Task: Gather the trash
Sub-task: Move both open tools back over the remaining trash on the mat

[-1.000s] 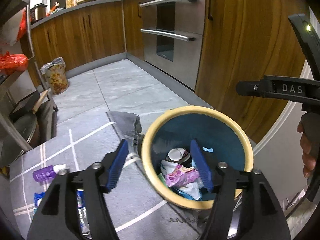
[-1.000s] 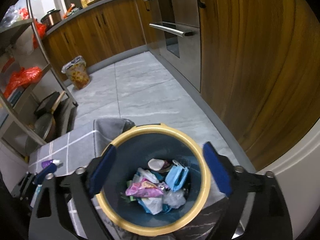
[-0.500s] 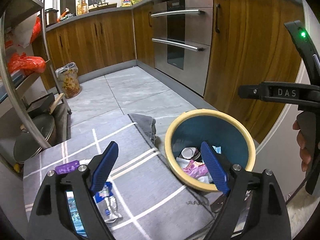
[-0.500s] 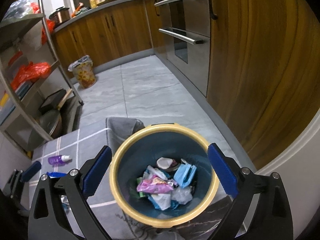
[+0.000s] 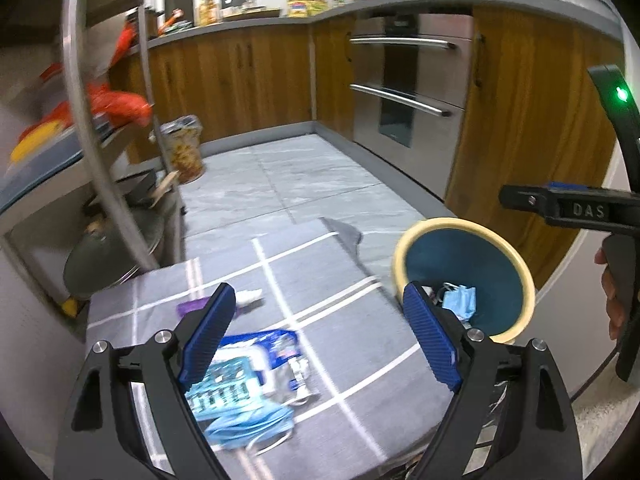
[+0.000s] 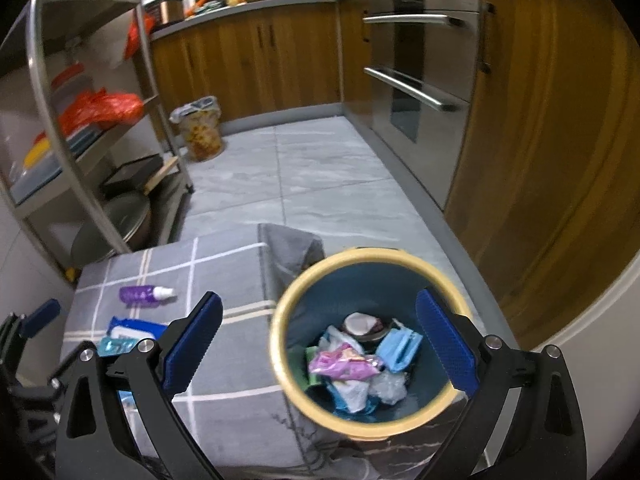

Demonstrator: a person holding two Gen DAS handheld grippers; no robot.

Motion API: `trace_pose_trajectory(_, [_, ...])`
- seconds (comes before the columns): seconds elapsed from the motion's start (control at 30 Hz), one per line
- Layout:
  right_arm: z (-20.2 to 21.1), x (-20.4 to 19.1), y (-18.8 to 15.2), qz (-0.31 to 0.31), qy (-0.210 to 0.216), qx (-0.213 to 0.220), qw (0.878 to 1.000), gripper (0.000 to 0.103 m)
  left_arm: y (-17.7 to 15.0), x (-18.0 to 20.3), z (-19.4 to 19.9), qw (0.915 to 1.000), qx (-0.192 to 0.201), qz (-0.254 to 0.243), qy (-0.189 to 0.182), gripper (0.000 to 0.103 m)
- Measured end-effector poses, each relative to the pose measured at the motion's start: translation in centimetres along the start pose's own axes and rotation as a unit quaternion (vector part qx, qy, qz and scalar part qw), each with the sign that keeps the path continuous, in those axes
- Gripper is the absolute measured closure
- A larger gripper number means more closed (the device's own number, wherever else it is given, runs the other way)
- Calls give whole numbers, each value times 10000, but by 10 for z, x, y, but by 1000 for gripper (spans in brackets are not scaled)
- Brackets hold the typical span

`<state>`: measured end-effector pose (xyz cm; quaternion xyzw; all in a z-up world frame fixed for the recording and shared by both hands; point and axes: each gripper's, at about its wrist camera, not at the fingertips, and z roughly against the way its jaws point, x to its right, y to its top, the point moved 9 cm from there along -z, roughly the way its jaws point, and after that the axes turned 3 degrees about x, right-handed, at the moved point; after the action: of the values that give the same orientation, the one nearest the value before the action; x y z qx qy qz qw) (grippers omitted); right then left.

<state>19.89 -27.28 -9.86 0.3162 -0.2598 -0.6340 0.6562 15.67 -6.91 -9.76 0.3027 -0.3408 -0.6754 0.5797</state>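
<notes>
**Ana:** Two grippers, and neither is carrying anything. The left gripper (image 5: 316, 316) has its jaws spread wide over the grey checked cloth (image 5: 360, 320), with nothing between the pads. The right gripper (image 6: 316, 340) is just as wide and empty, framing the bin (image 6: 280, 344).

**Ben:** So what is left to collect?

**Ana:** A small pile near the cloth's front left corner: a blue-and-white wrapper (image 5: 276, 344), a teal blister pack (image 5: 224, 388) and a crumpled blue mask (image 5: 248, 424), touching or overlapping. Further back along the left edge lies a purple spray bottle (image 6: 140, 293) on its side, apart from the pile.

**Ben:** And the bin?

**Ana:** It stands off the cloth's right edge, yellow rim, dark blue inside. Its bottom is covered: a pink wrapper (image 6: 344, 362), a blue mask (image 6: 400, 346), clear crumpled plastic (image 6: 386, 388), and a white round piece further back that I can't identify.

**Ben:** Why are the jaws so wide?

**Ana:** My guess is they're ready for the next pick. The left one points at the pile, which looks like the closest target.
</notes>
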Motion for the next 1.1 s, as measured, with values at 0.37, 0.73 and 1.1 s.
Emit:
trace_pose_trajectory(0.37, [-14,-87,-3,521,409,-172,9977,6,-32,-104,21,9942,-173,832,664,18])
trace_pose_trajectory(0.73, [-53,-152,-11,923,606,-556,9923,6,-68,-163,8,9872,-602,1144,932,18])
trace_pose_trajectory(1.1, [-87,-180,-2,763,861,-793,9902,6,-107,-125,-47,9868,-1275,862,512,18])
